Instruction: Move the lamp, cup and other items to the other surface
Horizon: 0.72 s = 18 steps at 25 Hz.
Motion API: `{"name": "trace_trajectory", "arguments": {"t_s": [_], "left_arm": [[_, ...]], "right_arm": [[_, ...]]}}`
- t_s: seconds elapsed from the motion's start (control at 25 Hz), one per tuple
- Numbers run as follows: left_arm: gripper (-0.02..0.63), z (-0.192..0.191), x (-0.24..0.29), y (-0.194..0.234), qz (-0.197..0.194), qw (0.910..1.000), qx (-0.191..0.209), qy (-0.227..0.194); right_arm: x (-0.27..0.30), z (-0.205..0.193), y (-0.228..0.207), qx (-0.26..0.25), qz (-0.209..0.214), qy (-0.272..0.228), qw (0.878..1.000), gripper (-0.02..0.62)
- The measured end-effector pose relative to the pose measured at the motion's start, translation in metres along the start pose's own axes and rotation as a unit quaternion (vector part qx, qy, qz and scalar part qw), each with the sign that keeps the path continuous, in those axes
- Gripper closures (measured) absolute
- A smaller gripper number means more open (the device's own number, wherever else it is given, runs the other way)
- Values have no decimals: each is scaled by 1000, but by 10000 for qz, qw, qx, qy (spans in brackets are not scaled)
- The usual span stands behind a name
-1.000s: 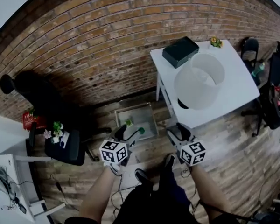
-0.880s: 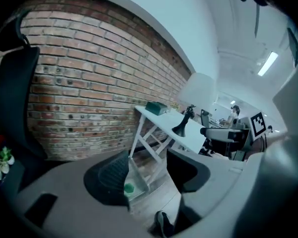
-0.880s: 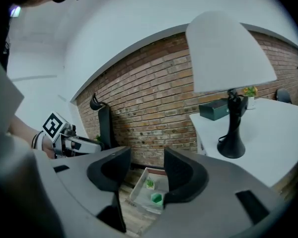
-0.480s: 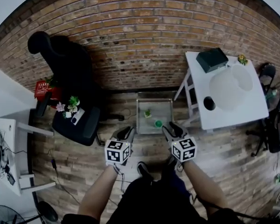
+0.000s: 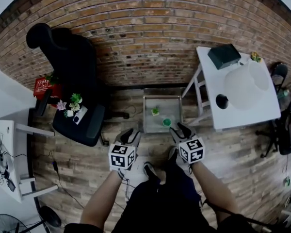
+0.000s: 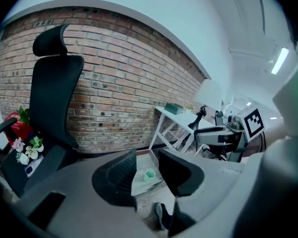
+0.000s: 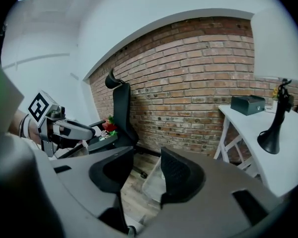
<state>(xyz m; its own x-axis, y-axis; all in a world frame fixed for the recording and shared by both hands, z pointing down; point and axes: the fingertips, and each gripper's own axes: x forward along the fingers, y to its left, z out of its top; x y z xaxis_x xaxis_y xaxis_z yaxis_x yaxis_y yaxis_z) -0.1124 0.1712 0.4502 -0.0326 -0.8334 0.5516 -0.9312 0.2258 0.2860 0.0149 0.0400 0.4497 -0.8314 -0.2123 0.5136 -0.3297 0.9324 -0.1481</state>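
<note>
A green cup (image 5: 166, 122) and a tiny potted plant (image 5: 155, 111) stand on a low square stand (image 5: 150, 126) on the wood floor. The lamp (image 5: 242, 85), with a white shade and black base, is on the white table (image 5: 262, 114) at the right, along with a dark box (image 5: 224, 56). My left gripper (image 5: 131, 136) hangs short of the stand's near left corner. Its jaws have just been opening and hold nothing; the cup (image 6: 149, 174) shows far off through the gap of the left gripper (image 6: 147, 158). My right gripper (image 5: 178, 129) is near the stand's right corner. The right gripper (image 7: 146, 167) has also just been opening and is empty.
A black office chair (image 5: 72, 67) stands at the left, with small flowers (image 5: 70, 106) on its seat and a red item (image 5: 42, 86) beside it. A small yellow-green plant (image 5: 255, 57) sits at the white table's far corner. The brick wall runs behind everything.
The view has swung left: the white table slid to the right edge and the black chair came into sight. Both grippers moved along and now sit just short of the low stand.
</note>
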Motion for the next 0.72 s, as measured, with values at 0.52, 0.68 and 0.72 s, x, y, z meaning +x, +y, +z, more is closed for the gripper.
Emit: {"name": "trace_trajectory", "arguments": {"t_s": [0.52,0.68,0.72], "left_arm": [[405,-62,96,13,-84,9968,-70,790],[402,-73,134,18,-79,9950,-109,989],[402,-77,141,19,-85,9945,-119,1034]], "right_arm": [[102,-113,-79,8,52,1001,9950,351],[139,-156,-100,-101,154,1363,9905,342],[148,-167,-105,-127,181,1456,9891,342]]}}
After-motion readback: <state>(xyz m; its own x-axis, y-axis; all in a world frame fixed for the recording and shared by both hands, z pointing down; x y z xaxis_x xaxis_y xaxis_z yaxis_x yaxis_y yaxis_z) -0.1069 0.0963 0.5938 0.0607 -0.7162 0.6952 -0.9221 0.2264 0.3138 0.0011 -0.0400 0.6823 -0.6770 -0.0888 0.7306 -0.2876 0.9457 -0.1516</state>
